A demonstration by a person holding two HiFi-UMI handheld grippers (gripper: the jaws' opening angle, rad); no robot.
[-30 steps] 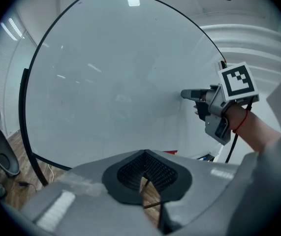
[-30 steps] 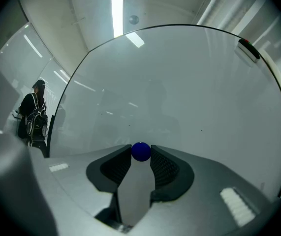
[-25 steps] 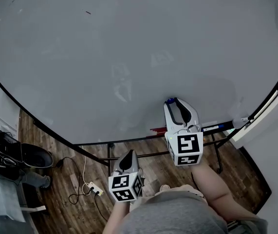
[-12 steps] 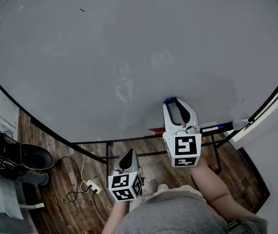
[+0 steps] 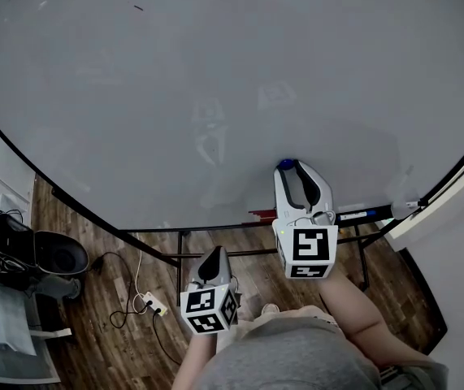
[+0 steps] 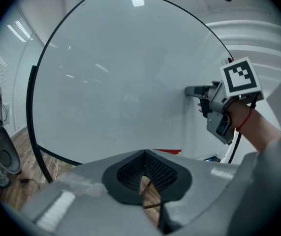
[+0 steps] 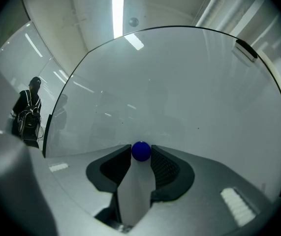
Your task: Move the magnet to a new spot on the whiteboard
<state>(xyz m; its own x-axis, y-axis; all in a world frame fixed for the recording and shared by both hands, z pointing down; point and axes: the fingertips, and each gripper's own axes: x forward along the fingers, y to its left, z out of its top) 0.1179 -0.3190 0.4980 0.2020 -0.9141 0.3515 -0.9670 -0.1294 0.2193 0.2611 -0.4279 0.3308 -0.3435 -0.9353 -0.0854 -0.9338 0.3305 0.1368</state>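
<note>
Right gripper view: the blue magnet is pinched at the tips of the right gripper jaws, low on the whiteboard at about 5 o'clock. Nothing has been moved since a second ago, so the carry is likely not yet begun. The left gripper jaws are closed on nothing.

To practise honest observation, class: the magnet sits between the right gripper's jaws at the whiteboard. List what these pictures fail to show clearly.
- Magnet: head view, mostly covered by the right gripper; only a blue edge shows.
- Markers: head view, partly behind that gripper, too small to read.
- Dark thing at the whiteboard top right: right gripper view, too small to identify.
</note>
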